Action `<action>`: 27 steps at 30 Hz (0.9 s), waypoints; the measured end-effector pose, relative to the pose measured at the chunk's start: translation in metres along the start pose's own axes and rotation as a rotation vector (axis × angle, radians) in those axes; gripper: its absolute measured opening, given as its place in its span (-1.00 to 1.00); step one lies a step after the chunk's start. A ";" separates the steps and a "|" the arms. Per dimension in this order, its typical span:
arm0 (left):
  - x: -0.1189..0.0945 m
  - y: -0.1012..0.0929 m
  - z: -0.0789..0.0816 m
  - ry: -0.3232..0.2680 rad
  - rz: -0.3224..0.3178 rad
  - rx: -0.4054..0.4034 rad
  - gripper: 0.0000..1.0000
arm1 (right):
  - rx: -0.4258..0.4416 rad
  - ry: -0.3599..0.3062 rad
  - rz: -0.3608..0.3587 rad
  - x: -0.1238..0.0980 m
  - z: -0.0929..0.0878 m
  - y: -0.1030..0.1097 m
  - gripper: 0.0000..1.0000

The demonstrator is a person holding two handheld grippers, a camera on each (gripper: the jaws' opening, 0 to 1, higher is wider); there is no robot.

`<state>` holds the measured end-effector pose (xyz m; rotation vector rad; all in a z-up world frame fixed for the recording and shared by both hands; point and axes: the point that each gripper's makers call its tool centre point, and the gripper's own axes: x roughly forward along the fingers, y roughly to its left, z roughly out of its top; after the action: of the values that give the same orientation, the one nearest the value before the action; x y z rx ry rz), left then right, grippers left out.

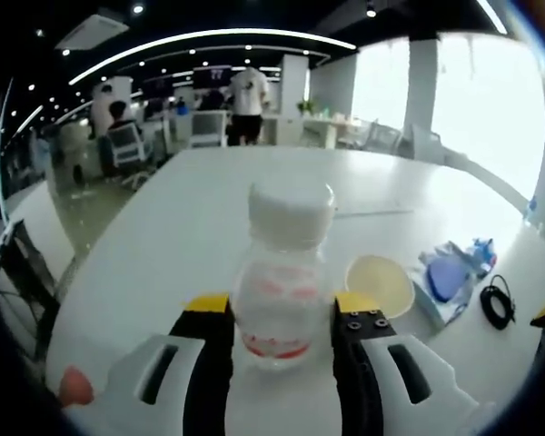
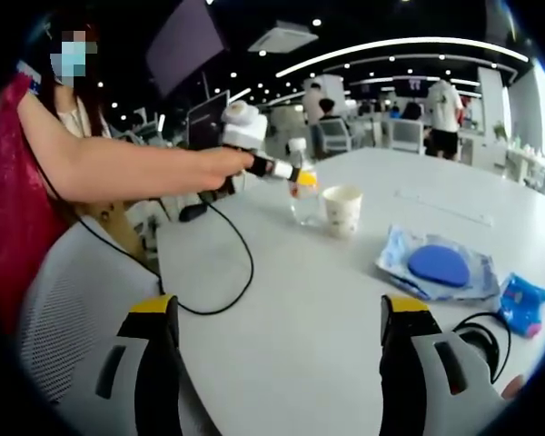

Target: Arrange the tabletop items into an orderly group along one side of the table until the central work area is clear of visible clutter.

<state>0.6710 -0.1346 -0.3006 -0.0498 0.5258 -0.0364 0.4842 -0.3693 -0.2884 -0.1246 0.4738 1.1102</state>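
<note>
A clear plastic bottle [image 1: 282, 263] with a white cap stands on the white table [image 1: 163, 245], and my left gripper [image 1: 282, 304] is shut on it, one yellow-tipped jaw pressed to each side. In the right gripper view the same bottle [image 2: 302, 198] is at the table's far side, with a person's hand holding the left gripper [image 2: 286, 173] against it. Right of the bottle stands a paper cup [image 1: 380, 283] [image 2: 342, 211]. My right gripper [image 2: 280, 313] is open, its jaws wide apart over bare table [image 2: 291, 291] with nothing between them.
A blue pad in a clear pouch [image 2: 436, 265] [image 1: 450, 272] lies right of the cup, with a small blue packet [image 2: 525, 304] and a coiled black cable [image 1: 497, 300] [image 2: 477, 327] beyond it. The left gripper's black cord [image 2: 241, 272] trails across the table. Office chairs and people stand far behind.
</note>
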 end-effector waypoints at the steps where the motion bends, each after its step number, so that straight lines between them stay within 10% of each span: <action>1: 0.000 0.000 0.000 0.001 0.003 0.000 -0.23 | 0.001 0.000 -0.001 0.000 0.000 -0.001 0.83; 9: -0.008 0.014 -0.004 -0.002 0.141 -0.056 -0.24 | 0.001 0.004 0.003 0.002 -0.001 0.000 0.82; 23: -0.008 0.012 -0.005 0.006 0.176 -0.060 -0.21 | 0.002 0.003 0.009 0.002 -0.001 0.001 0.81; 27: -0.010 0.012 -0.003 -0.014 0.188 -0.017 0.05 | 0.002 0.003 0.012 0.002 -0.001 0.001 0.81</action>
<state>0.6615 -0.1226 -0.2988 -0.0166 0.5153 0.1523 0.4838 -0.3675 -0.2904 -0.1223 0.4789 1.1215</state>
